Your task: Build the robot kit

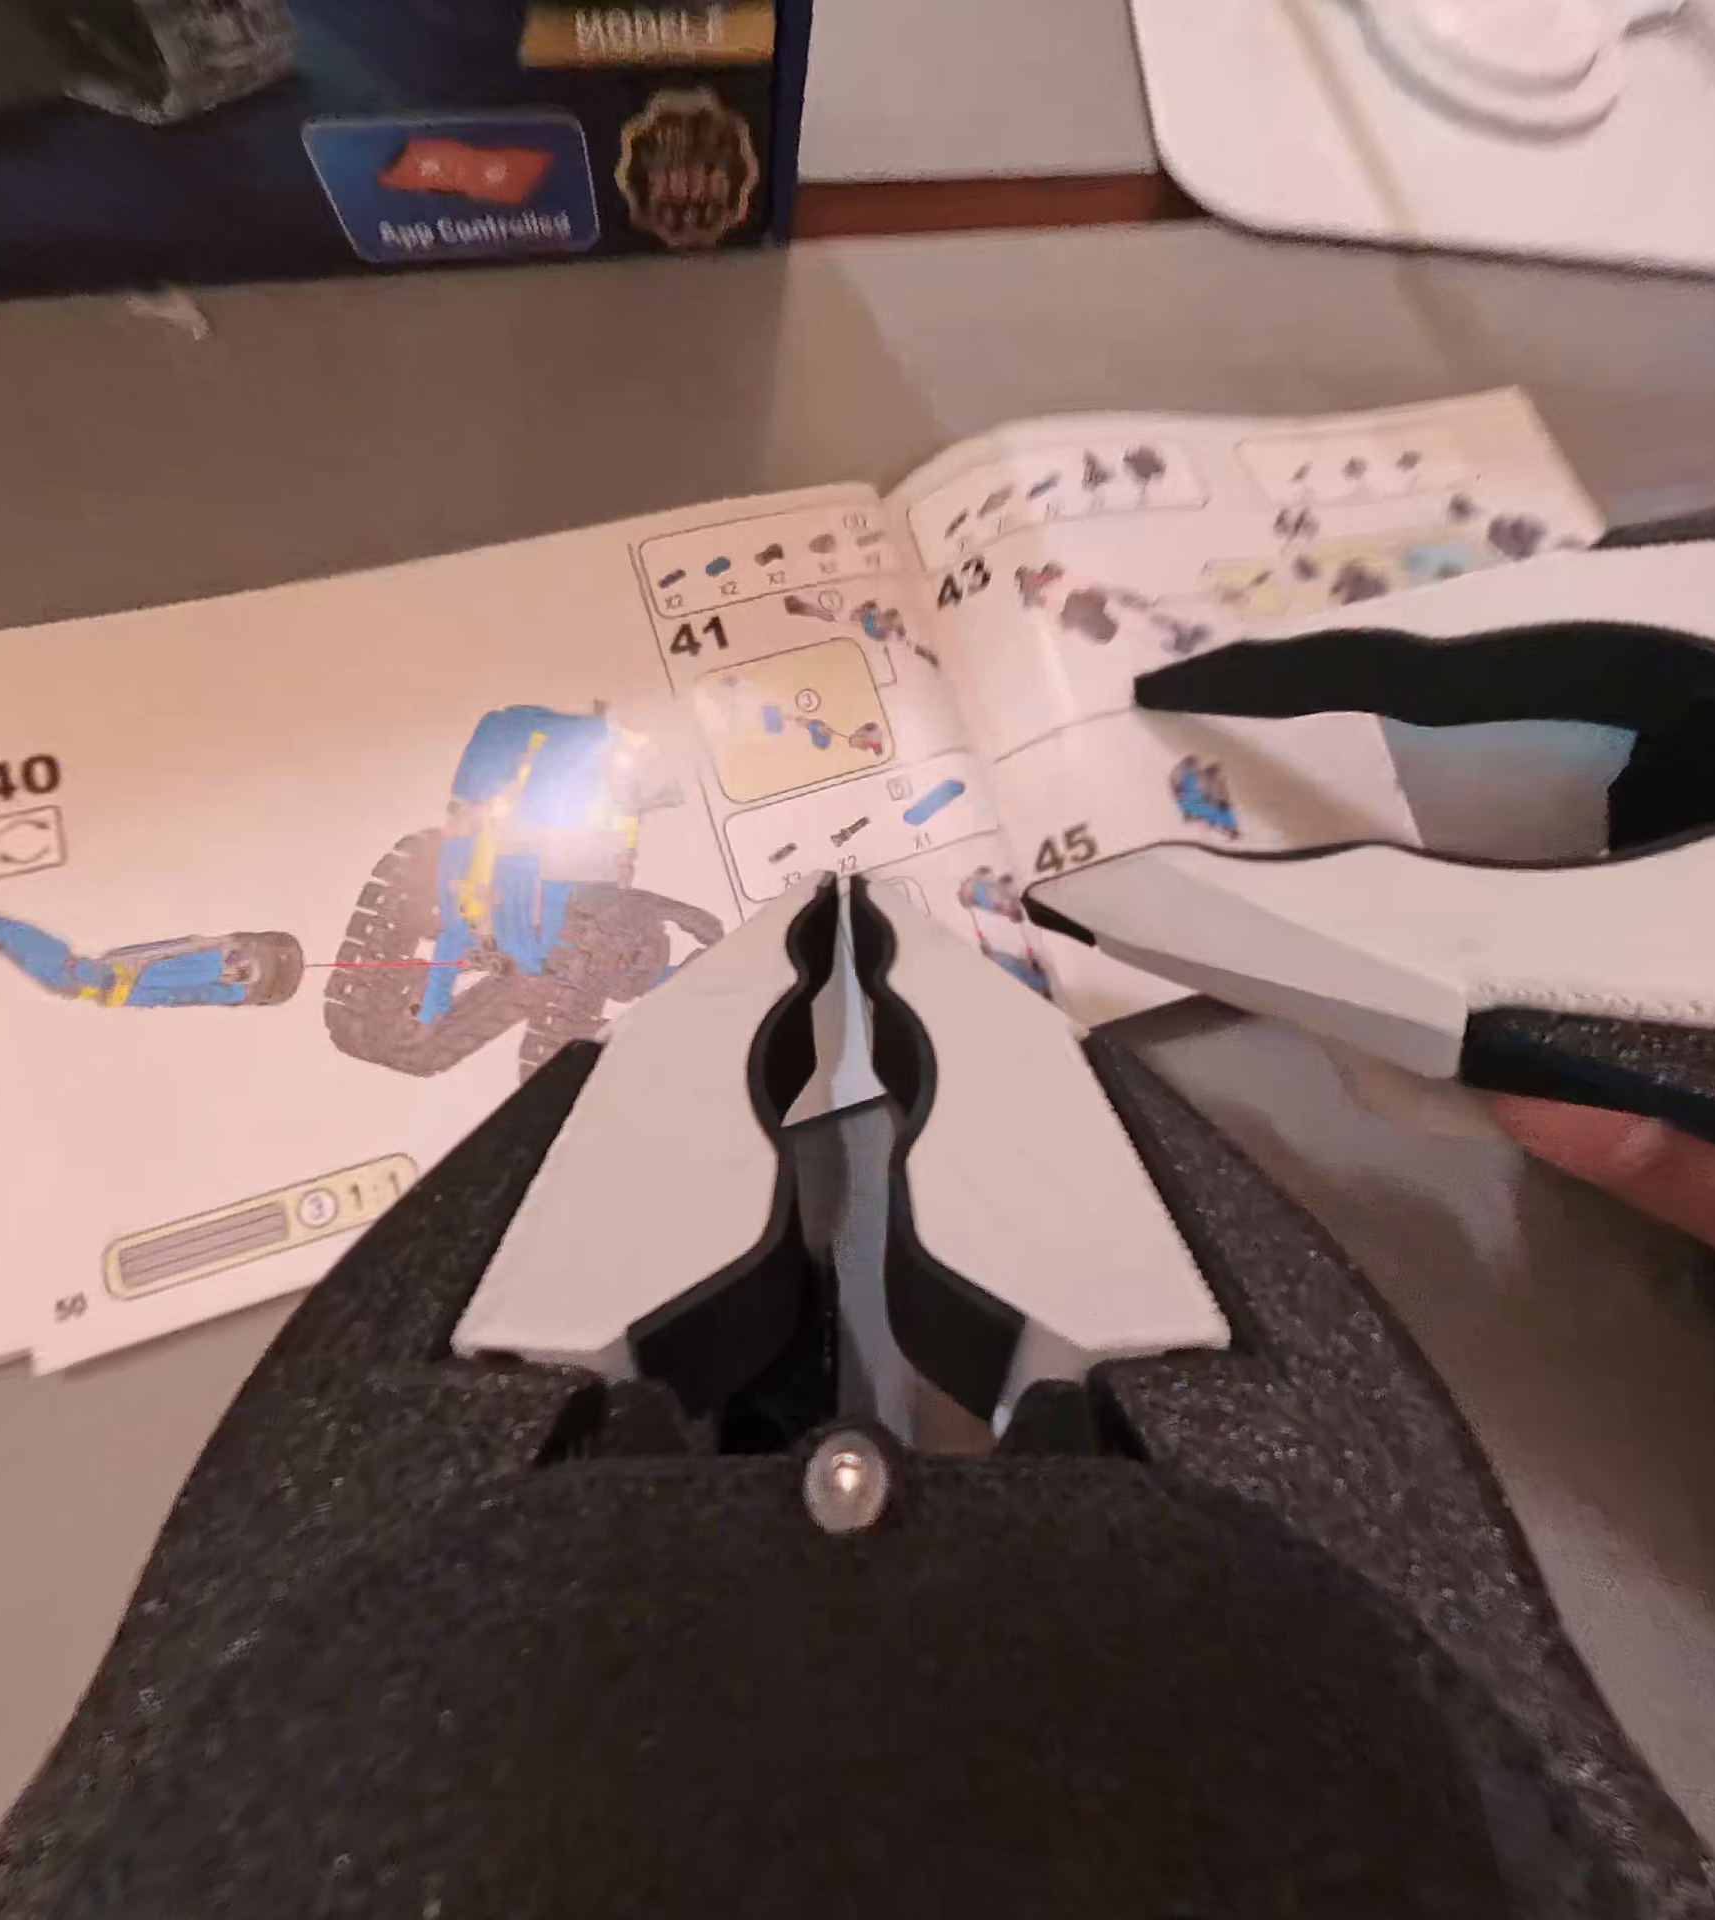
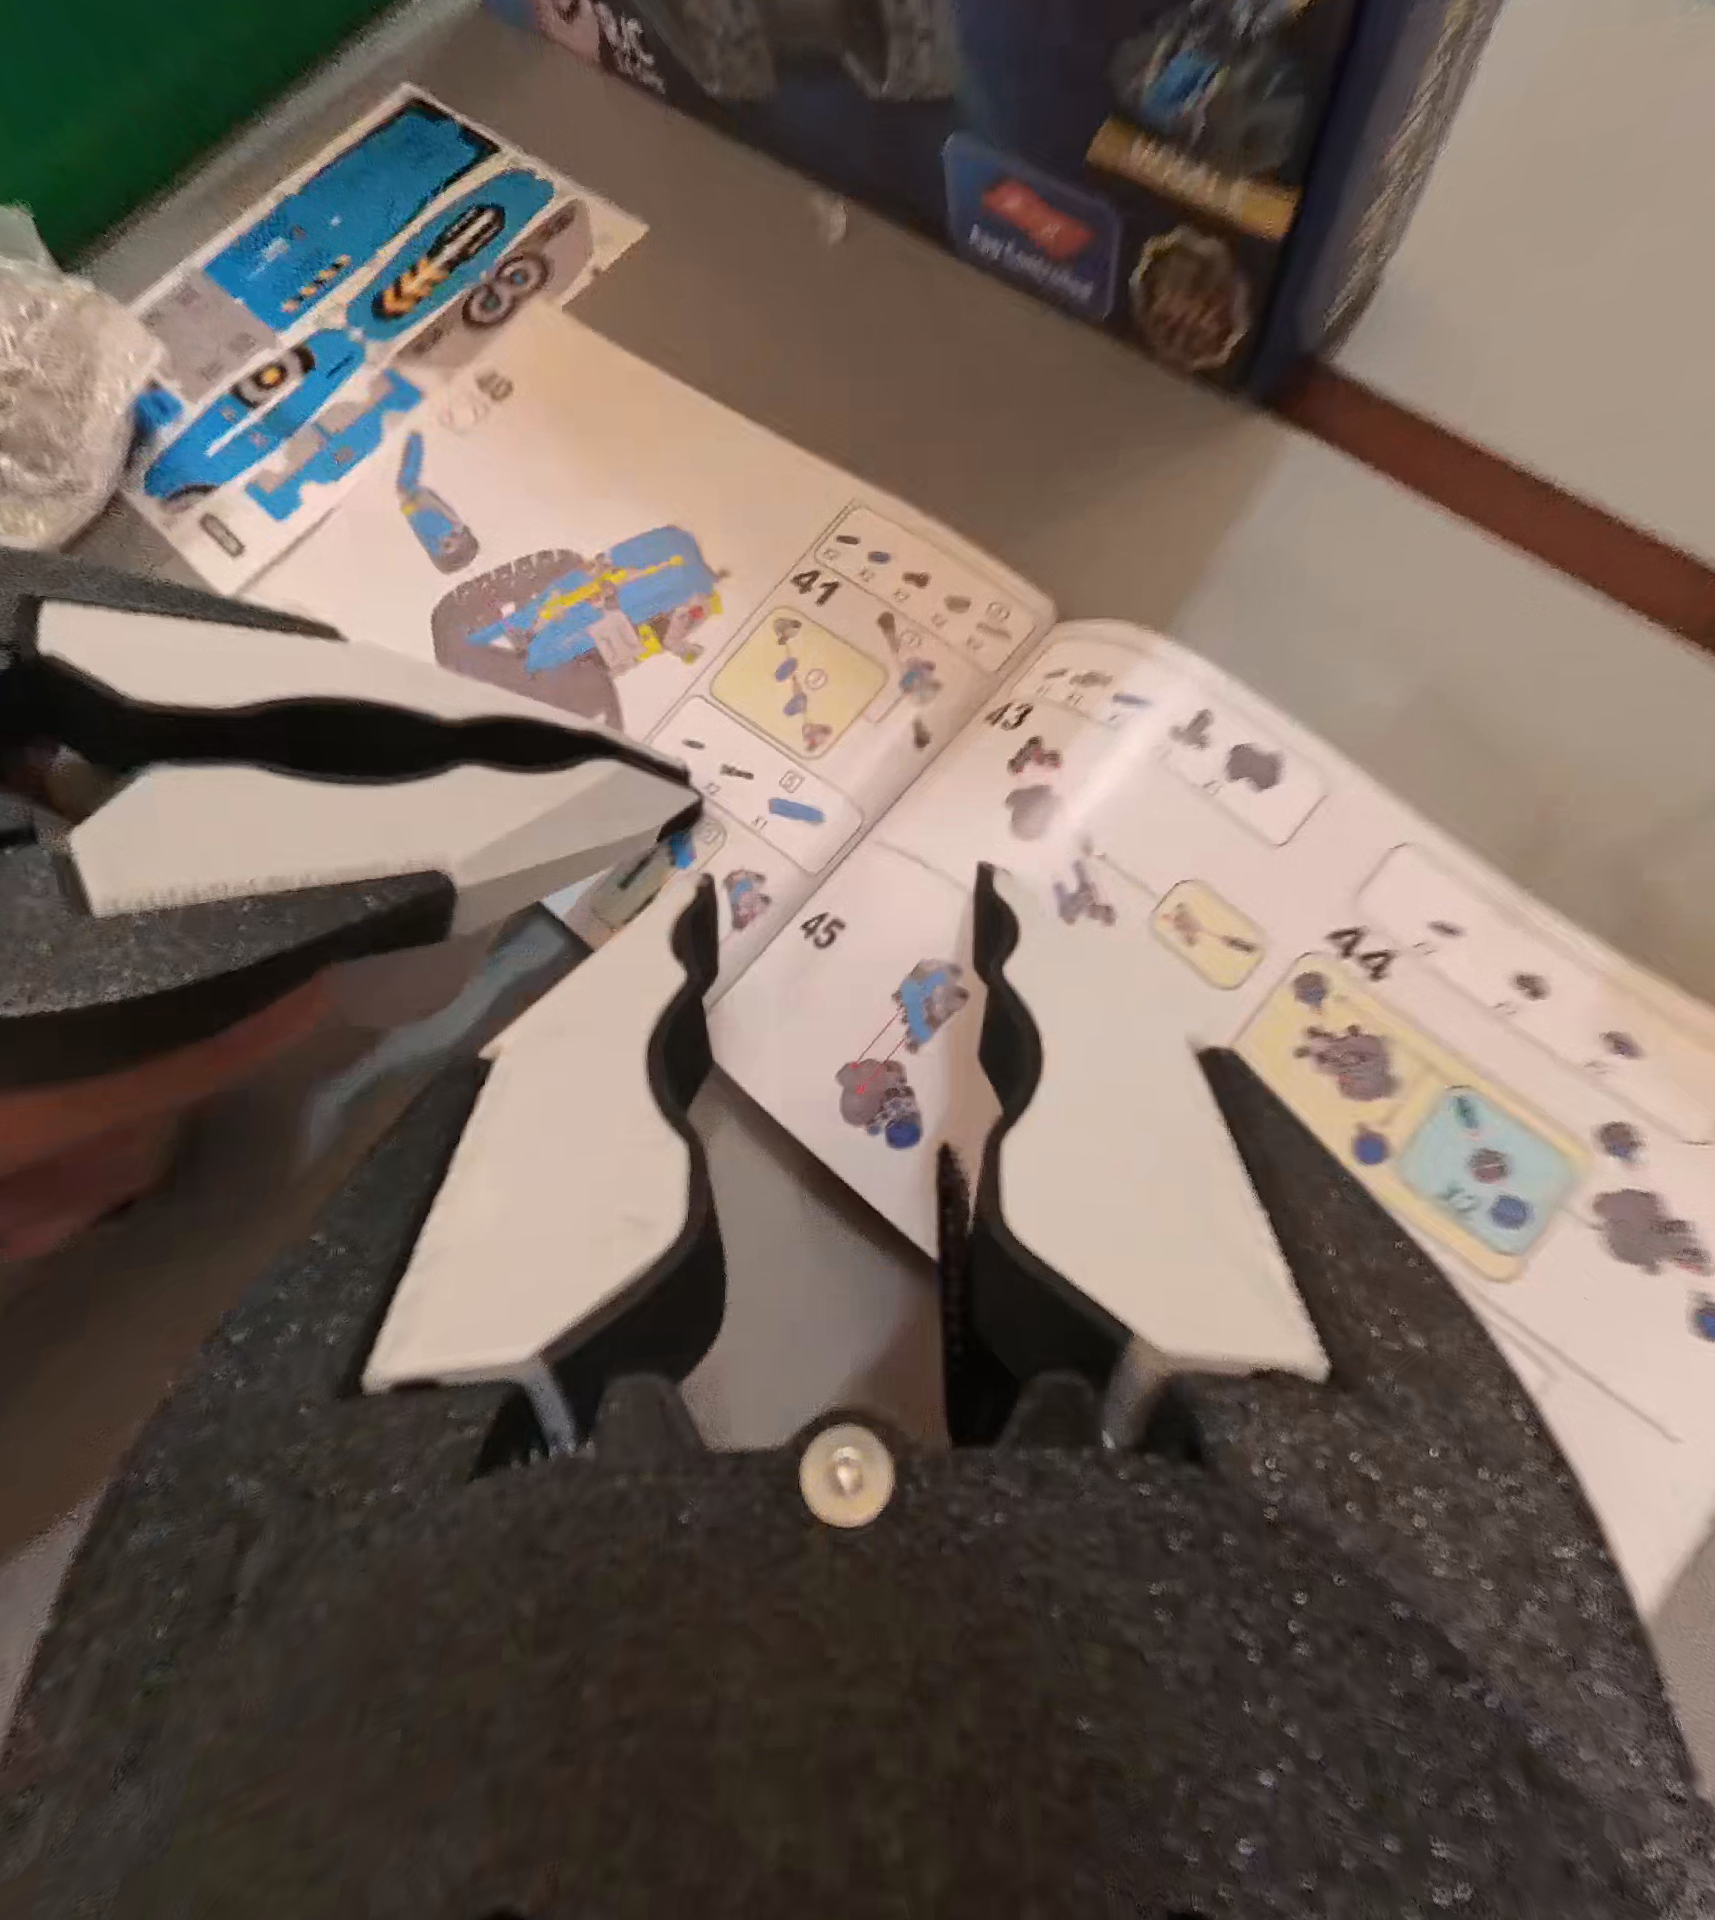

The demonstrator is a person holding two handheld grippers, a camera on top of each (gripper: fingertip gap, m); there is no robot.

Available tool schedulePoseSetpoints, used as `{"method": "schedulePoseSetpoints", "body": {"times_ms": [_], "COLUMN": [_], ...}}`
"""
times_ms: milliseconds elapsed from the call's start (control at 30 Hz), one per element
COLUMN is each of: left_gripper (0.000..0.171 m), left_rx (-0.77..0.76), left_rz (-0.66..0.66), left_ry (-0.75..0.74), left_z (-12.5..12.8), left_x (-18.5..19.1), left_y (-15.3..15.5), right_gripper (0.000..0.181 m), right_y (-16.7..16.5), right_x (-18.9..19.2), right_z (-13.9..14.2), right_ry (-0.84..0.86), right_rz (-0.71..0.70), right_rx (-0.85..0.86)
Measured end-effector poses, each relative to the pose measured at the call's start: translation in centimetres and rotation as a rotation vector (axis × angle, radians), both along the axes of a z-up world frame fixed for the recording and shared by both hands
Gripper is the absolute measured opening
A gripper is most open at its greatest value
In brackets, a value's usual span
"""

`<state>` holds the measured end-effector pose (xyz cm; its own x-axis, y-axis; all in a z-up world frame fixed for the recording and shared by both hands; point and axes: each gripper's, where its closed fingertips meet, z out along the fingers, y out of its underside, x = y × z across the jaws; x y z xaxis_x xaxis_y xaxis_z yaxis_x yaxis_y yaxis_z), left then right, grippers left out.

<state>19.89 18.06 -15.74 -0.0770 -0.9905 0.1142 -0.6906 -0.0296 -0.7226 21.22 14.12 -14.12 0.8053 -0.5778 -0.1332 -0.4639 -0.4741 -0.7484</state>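
Observation:
An open instruction booklet point(image 1: 313, 935) lies flat on the grey table; it also shows in the right wrist view point(image 2: 1196, 883). My left gripper point(image 1: 842, 885) is shut at the booklet's lower edge near the spine, with a thin sheet edge-on between its fingers, apparently a page. In the right wrist view it point(image 2: 692, 810) comes in from the left with its tips together. My right gripper point(image 2: 845, 891) is open and empty, with its fingers either side of the lower left corner of the right-hand page. In the left wrist view it point(image 1: 1087, 802) reaches in from the right.
A dark blue product box point(image 1: 520, 156) stands at the back of the table. A sticker sheet point(image 2: 365, 291) and a crumpled clear plastic bag point(image 2: 1, 395) lie beyond the booklet's left page. A white moulded tray point(image 1: 1507, 125) sits at the back right. A hand point(image 1: 1663, 1174) holds the right gripper.

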Motion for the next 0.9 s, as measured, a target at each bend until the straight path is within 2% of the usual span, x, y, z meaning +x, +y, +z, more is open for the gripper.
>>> {"method": "schedulePoseSetpoints", "body": {"times_ms": [67, 300, 533, 900], "left_gripper": [0.001, 0.000, 0.000, 0.000], "left_rx": [0.031, 0.104, -0.042, -0.092], "left_rz": [-0.033, -0.059, -0.054, -0.051], "left_ry": [-0.004, 0.013, -0.007, -0.013], "left_z": [-0.2, -0.3, -0.3, -0.3], "left_x": [-0.3, -0.9, -1.0, -1.0], "left_y": [0.1, -0.2, -0.1, -0.1], "right_gripper": [0.048, 0.048, 0.048, 0.048], "right_y": [-0.4, -0.7, -0.8, -0.8], "right_x": [-0.4, -0.9, -1.0, -1.0], "right_z": [-1.8, -1.9, -2.0, -1.9], "right_ry": [-0.055, -0.090, -0.063, -0.095], "right_rz": [0.026, 0.061, 0.036, 0.022], "right_rx": [-0.068, -0.091, -0.073, -0.070]}}
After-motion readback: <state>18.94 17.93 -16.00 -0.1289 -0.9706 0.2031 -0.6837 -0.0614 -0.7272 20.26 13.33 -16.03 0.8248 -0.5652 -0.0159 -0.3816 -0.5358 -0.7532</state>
